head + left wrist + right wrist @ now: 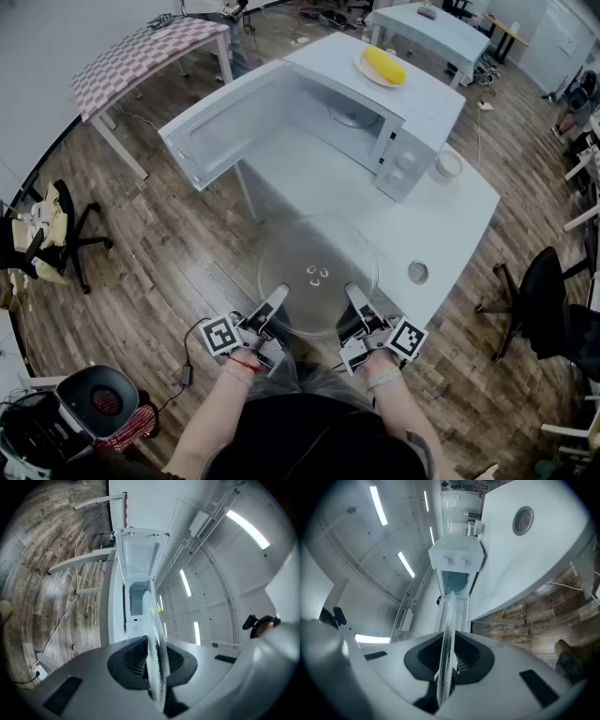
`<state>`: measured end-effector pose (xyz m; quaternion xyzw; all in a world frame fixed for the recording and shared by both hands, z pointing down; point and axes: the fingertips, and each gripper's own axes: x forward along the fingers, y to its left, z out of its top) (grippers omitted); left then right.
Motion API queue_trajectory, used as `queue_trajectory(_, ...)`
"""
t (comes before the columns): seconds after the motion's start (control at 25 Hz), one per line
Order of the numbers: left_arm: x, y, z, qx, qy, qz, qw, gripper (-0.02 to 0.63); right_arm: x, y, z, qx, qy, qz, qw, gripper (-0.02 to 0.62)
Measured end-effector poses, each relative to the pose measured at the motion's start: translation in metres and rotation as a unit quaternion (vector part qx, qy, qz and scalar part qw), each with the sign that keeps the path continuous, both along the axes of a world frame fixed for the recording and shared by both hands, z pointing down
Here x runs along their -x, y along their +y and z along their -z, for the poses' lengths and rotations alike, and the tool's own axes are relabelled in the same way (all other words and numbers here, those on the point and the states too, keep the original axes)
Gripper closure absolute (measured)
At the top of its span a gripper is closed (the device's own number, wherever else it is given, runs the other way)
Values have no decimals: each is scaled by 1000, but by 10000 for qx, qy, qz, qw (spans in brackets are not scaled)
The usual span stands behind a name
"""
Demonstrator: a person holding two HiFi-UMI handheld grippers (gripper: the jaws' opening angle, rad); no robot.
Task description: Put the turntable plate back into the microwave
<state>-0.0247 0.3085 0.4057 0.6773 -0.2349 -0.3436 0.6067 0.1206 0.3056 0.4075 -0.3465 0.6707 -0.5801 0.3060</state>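
Two grippers are shut on the near rim of the plate (319, 267). The left gripper (277, 302) is clamped on the near-left rim and the right gripper (357, 300) on the near-right rim. In each gripper view the glass edge is seen pinched between the jaws.

The plate is held about level over the near edge of the table (450, 211), and its near-left part hangs out over the floor (178, 244). A bare strip of tabletop is left between the plate's far rim and the microwave (412, 112). The door (220, 131) is swung wide to the left, past the table's left edge, so the cavity is open toward the plate.

To the right of the plate a small round disc (418, 272) lies near the table's near edge. A cup (448, 165) stands just beside the microwave's right corner. A yellow item (384, 66) is set on the microwave's top.

The floor is laid with wooden boards. A checked table (150, 52) is seen at far left and a chair (548, 305) at right.
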Motion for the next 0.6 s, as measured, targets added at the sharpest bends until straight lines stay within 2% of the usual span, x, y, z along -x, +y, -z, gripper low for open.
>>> queue_trajectory(0.6,27,-107,-6,-19,-49,-457,9989,572,27,-94,-7,-24,-65,-393,9992,551)
